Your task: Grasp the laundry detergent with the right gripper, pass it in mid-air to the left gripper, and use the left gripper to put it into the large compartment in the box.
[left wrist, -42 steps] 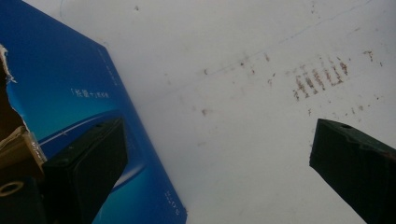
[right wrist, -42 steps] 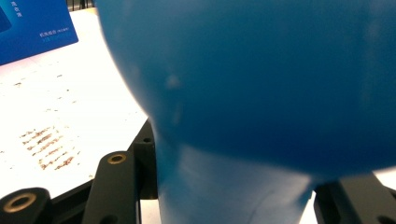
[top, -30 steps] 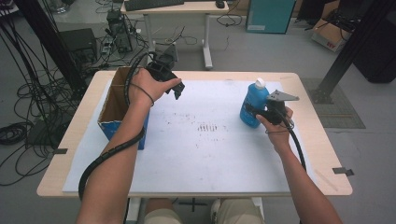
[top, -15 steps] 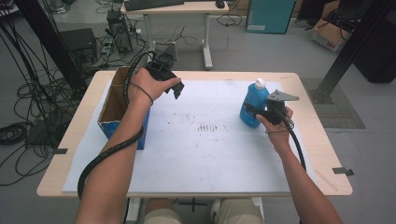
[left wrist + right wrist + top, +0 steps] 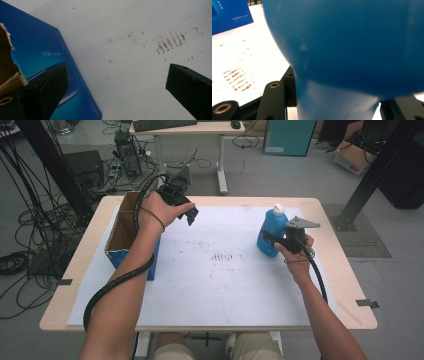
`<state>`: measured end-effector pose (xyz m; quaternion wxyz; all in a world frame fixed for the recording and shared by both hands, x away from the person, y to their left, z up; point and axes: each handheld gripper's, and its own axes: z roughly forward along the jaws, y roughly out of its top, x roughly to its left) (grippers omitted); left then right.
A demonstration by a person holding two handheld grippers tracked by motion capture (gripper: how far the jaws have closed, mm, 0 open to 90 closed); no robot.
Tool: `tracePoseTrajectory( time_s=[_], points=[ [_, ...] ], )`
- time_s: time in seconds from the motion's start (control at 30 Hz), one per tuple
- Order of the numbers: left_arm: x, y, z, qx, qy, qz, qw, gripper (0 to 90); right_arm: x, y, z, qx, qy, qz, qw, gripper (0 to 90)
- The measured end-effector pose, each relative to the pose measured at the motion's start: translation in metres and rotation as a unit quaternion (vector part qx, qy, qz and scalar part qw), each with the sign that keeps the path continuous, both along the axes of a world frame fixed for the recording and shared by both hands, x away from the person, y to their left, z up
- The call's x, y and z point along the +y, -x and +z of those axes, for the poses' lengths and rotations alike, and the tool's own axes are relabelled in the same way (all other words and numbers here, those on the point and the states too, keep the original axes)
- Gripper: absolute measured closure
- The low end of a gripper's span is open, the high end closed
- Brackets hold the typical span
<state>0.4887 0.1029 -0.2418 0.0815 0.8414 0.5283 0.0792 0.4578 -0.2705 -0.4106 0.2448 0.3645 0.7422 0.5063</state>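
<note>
The blue bottle point(image 5: 272, 232) was seen standing upright at the right of the white sheet point(image 5: 220, 285), and it was clamped at its lower body by the right gripper point(image 5: 274, 239); in the right gripper view the bottle point(image 5: 352, 45) was pressed between the two black jaws. So the grasp was judged done, while the lift and the carry were judged not yet begun, since the bottle was apparently not raised off the sheet. The open cardboard box point(image 5: 131, 237) was found well apart from it, at the table's left edge, and was taken as the likely destination. The left gripper point(image 5: 189, 215) was held above the sheet just beside the box, jaws spread wide with nothing between them, as was confirmed in the left gripper view beside the box's blue wall point(image 5: 50, 65). Against the earlier frames, nothing was seen to have shifted: both hands and the bottle were matched in place.
</note>
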Motion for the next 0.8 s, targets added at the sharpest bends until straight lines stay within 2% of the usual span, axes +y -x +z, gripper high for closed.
tracePoseTrajectory(
  time_s=[0.37,0.5,0.57,0.63,0.7,0.8],
  points=[
    [-0.002,0.000,0.008,-0.003,-0.004,-0.017,0.9998,4.9,-0.001,-0.001,0.004,0.010,-0.002,-0.002,0.9999,45.4],
    [-0.004,-0.001,0.013,-0.005,-0.004,-0.029,0.9996,5.0,-0.002,-0.001,0.012,0.009,-0.006,0.002,0.9999,45.2],
    [-0.005,-0.002,0.015,-0.008,-0.003,-0.036,0.9993,5.0,0.000,-0.001,0.019,0.017,-0.002,0.004,0.9998,45.2],
    [-0.006,-0.002,0.017,-0.009,-0.001,-0.040,0.9991,4.9,0.001,-0.001,0.021,0.014,0.001,0.006,0.9999,45.2],
    [-0.007,-0.001,0.022,-0.010,-0.001,-0.061,0.9981,4.9,0.004,-0.001,0.028,0.023,-0.002,0.005,0.9997,45.2],
    [-0.008,-0.001,0.026,-0.009,-0.003,-0.075,0.9972,5.3,0.010,-0.001,0.036,0.027,-0.001,0.004,0.9996,45.2]
  ],
)
